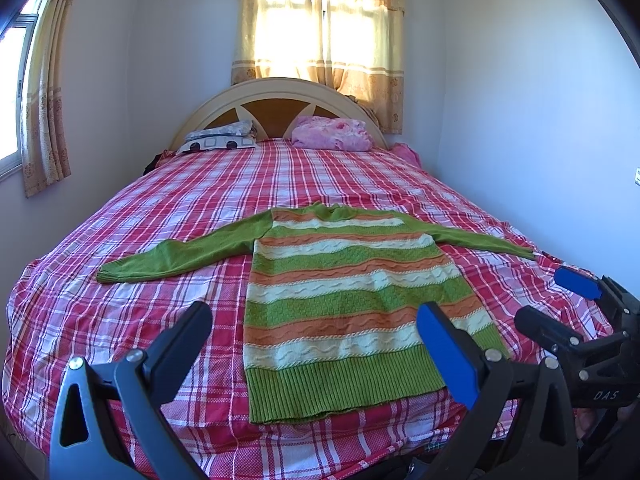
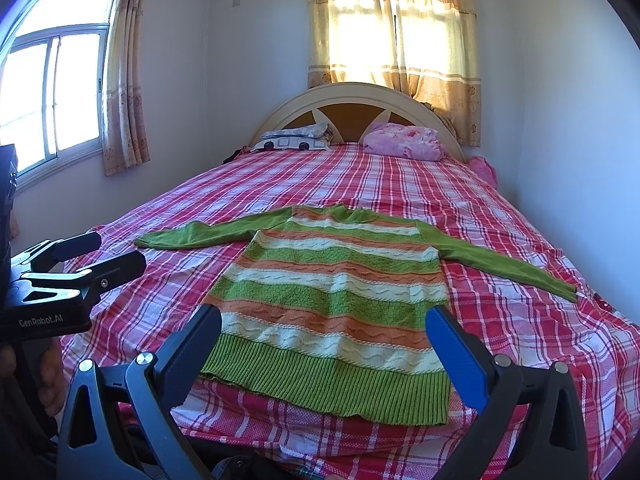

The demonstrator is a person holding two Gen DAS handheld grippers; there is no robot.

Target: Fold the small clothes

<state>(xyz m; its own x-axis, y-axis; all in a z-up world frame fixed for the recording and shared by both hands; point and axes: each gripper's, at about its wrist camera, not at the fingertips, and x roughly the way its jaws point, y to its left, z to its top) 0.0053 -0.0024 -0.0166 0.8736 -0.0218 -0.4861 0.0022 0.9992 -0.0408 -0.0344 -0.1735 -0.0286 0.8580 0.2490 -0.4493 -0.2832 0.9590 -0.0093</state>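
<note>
A small knit sweater [image 1: 344, 292] with green, orange and white stripes and plain green sleeves lies flat on the bed, hem toward me, both sleeves spread out sideways. It also shows in the right wrist view [image 2: 332, 300]. My left gripper [image 1: 316, 332] is open and empty, hovering above the hem near the foot of the bed. My right gripper [image 2: 324, 336] is open and empty, also above the hem. The right gripper also shows in the left wrist view [image 1: 548, 300] at the right, and the left gripper in the right wrist view [image 2: 116, 252] at the left.
The bed [image 1: 168, 200] has a red, pink and white plaid sheet. A patterned pillow [image 1: 220, 140] and a pink bundle [image 1: 332, 133] lie by the headboard [image 1: 280, 96]. Walls close in on both sides; curtained windows [image 2: 394, 36] behind and left.
</note>
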